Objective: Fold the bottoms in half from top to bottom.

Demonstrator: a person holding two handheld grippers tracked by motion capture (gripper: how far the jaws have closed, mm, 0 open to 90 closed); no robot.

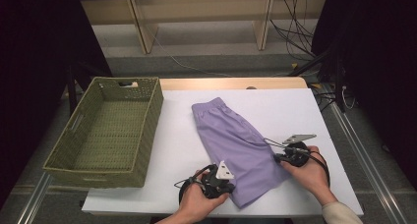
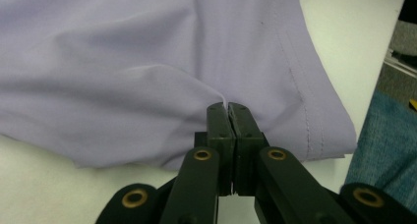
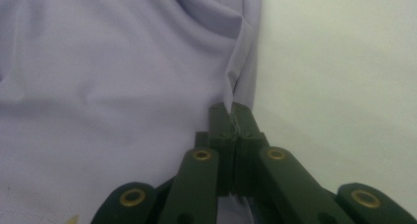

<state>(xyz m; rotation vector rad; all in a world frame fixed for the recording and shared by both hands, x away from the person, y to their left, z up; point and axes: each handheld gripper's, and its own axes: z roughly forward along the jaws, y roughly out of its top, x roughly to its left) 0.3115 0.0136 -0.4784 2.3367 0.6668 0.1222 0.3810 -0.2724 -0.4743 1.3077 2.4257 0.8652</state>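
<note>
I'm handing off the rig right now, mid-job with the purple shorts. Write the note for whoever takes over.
Left gripper: jaws shut, pinching a fold of the shorts near the hem end, at the table's near edge.
Right gripper: jaws shut on the shorts' right edge, about mid-length.
Shorts: lying flat and slanted on the white table, waistband at the far end.
Basket: on the table's left side, nothing in it.
Done: both grips taken on the fabric.
Left: probably fold or lift the shorts and move them to the basket; nothing lifted yet.
</note>
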